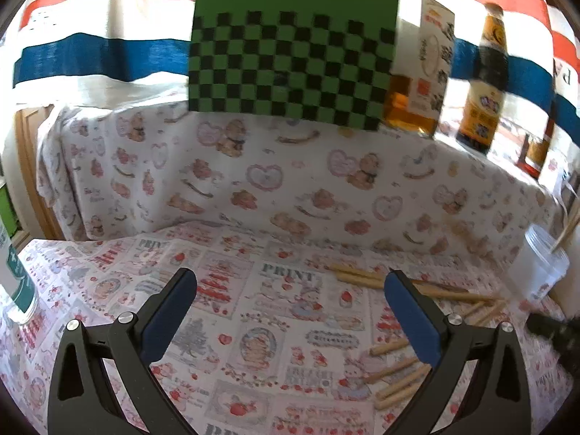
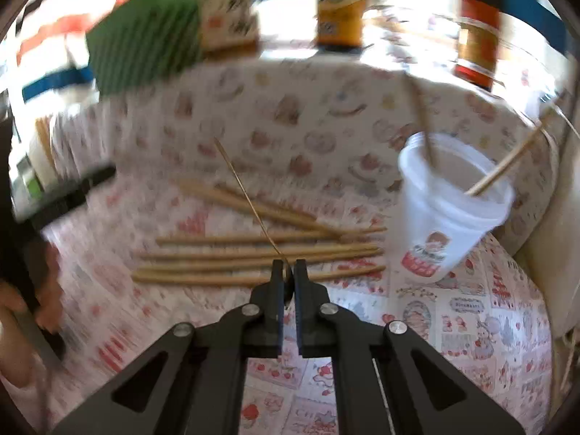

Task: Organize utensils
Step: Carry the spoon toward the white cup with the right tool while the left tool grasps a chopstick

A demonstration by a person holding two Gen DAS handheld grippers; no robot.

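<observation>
Your right tongs (image 2: 289,266) are pinched tight on one thin stick (image 2: 250,195) that slants up toward the upper left. The other chopsticks (image 2: 253,253) lie on the surface (image 2: 471,326), middle of the frame, left of the white cup (image 2: 435,224). Your left tongs (image 1: 290,290) are wide apart, holding nothing.

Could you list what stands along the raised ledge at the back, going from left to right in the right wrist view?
Green checkered board → white printed carton → yellow-labelled bottle → red-labelled bottle.
</observation>
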